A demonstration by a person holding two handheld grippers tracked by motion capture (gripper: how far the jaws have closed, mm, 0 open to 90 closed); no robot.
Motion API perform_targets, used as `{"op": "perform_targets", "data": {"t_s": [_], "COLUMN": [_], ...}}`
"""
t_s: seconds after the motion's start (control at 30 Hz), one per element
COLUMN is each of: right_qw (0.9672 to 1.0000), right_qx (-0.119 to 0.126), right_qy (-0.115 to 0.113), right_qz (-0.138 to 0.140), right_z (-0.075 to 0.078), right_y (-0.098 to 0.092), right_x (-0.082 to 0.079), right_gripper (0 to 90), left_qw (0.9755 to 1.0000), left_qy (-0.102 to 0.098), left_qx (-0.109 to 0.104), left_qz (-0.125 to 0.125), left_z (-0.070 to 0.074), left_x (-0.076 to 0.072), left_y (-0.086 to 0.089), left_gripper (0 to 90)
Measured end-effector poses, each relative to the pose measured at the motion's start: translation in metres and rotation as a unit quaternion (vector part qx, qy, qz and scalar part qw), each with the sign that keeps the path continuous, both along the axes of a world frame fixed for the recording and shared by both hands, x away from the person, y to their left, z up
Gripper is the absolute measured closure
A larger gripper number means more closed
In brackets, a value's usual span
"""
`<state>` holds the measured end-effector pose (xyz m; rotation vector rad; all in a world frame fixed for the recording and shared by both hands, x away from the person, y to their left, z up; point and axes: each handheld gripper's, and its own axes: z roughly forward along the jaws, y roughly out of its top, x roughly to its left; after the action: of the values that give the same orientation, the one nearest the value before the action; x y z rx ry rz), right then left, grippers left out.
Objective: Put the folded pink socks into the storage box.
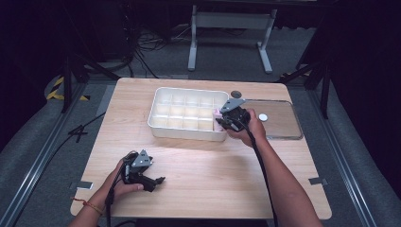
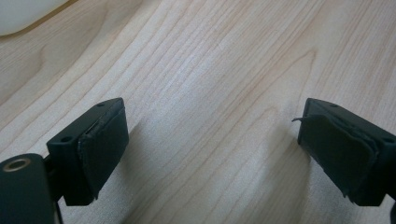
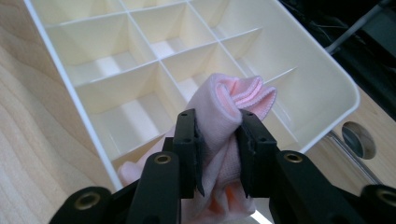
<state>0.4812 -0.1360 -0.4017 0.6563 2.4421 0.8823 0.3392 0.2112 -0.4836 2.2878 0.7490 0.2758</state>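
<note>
A folded pink cloth [image 3: 224,112] is pinched between the jaws of my right gripper [image 3: 219,140], which is shut on it. In the high view the right gripper [image 1: 226,119] holds the pink cloth [image 1: 217,115] over the near right corner of the white divided tray [image 1: 163,128]. The cloth hangs above the tray's compartments [image 3: 135,121], which look bare. My left gripper [image 1: 158,180] rests low over the wooden table [image 1: 213,170] near the front left, jaws wide apart. Its black pads [image 2: 102,144] have nothing but wood grain between them.
A clear flat lid [image 1: 283,125] with a small white disc [image 1: 263,117] lies right of the tray. A round hole [image 1: 236,94] sits in the tabletop behind the tray. Beyond the table are a metal stand [image 1: 231,21] and cables on the floor.
</note>
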Motion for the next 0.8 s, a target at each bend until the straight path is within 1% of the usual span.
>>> {"op": "perform_targets", "data": {"t_s": [0.13,0.17,0.23,0.27,0.37,0.53,0.63,0.67,0.77,0.8], "right_qw": [0.9997,0.9994,0.9987,0.9986,0.9975,0.9944,0.9929,0.9927,0.9904,0.9904], "right_qx": [-0.008,-0.013,-0.025,-0.028,-0.035,-0.063,-0.068,-0.070,-0.084,-0.084], "right_qy": [0.016,0.025,0.034,0.036,0.054,0.077,0.092,0.093,0.105,0.105], "right_qz": [0.015,0.022,0.028,0.028,0.030,0.034,0.033,0.031,0.032,0.032], "right_z": [-0.003,-0.005,-0.006,-0.006,-0.007,-0.012,-0.011,-0.011,-0.013,-0.013], "right_y": [0.004,0.005,0.007,0.007,0.007,0.010,0.012,0.012,0.014,0.014], "right_x": [0.001,0.001,0.002,0.002,0.005,0.008,0.012,0.012,0.016,0.016], "right_gripper": [71.2,71.0,71.0,71.0,71.1,71.5,71.6,71.7,72.2,72.2], "left_qw": [1.0000,1.0000,1.0000,1.0000,1.0000,1.0000,1.0000,1.0000,1.0000,1.0000], "left_qy": [0.000,0.000,0.000,0.000,0.000,0.000,0.000,0.000,0.000,0.000], "left_qx": [0.000,0.000,0.000,0.002,0.001,0.002,0.002,0.002,0.001,0.001], "left_qz": [0.000,0.000,0.000,-0.001,-0.001,-0.001,-0.001,0.000,0.000,0.000], "left_z": [0.000,0.000,0.000,0.000,0.000,0.000,0.000,0.000,0.000,0.000], "left_x": [0.000,0.000,0.000,0.000,0.000,0.000,0.000,0.000,0.000,0.000], "left_y": [0.000,0.000,0.000,0.000,0.000,0.000,0.000,0.000,0.000,0.000], "left_gripper": [8.9,8.9,8.9,8.9,8.9,8.8,8.8,8.8,8.8,8.8]}}
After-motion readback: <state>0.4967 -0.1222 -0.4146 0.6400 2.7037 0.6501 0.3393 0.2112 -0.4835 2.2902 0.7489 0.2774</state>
